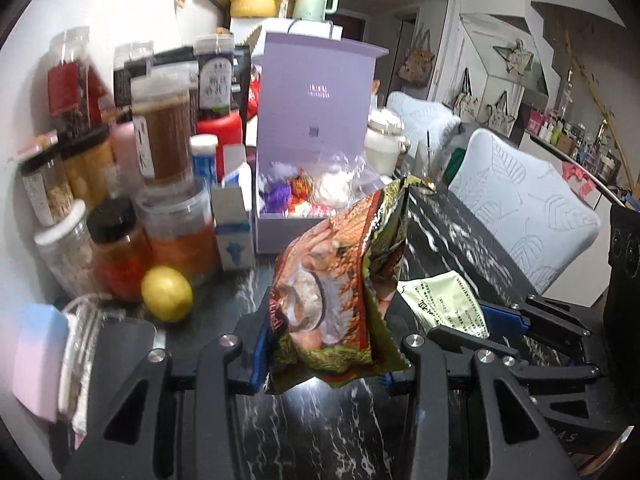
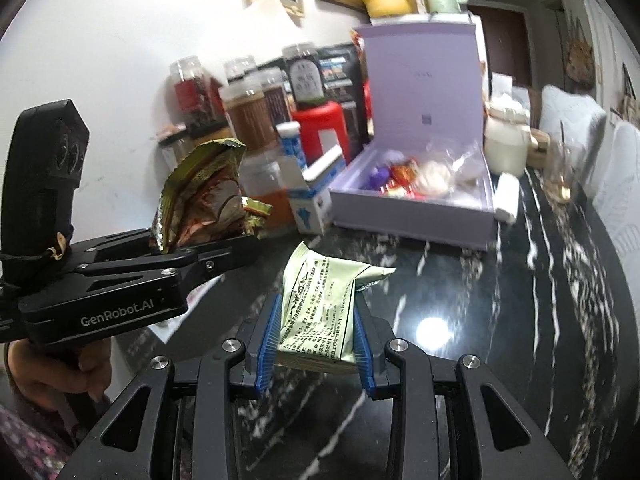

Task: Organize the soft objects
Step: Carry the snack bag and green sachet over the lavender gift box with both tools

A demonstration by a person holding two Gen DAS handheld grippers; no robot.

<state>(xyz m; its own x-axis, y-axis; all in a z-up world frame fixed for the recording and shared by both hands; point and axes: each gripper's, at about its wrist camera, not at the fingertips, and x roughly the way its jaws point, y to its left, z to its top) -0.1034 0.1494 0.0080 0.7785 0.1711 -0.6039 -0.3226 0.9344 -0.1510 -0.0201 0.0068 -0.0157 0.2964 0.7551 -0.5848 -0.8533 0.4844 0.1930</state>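
On my left, the left gripper [image 1: 326,356] is clamped on a red and green snack bag [image 1: 340,300], which stands upright between the fingers with its crimped top leaning forward and to the right. Left of those fingers sit a lemon [image 1: 167,293] and a crowd of jars [image 1: 160,184]. Straight ahead of the fingertips is the purple box [image 1: 276,236], lid up, already holding wrapped sweets [image 1: 304,192].

On my right, the right gripper [image 2: 314,344] is closed on a pale green packet [image 2: 320,304]. Its lower end is pinched between the blue pads [image 2: 267,344] and its free end points forward over the dark marble table [image 2: 500,320]. From this camera the box lies ahead and to the right of the fingers.

I judge the step in hand is carrying both packets to the box. To do it well I'd lift each one over the front wall before going forward, since a dangling corner could catch the rim. I'd bring the left bag in first and keep it away from the jars. I'd open the fingers only once the bag is low inside, so that it settles and doesn't tip out. The two grippers are close together, so I'd stagger them.
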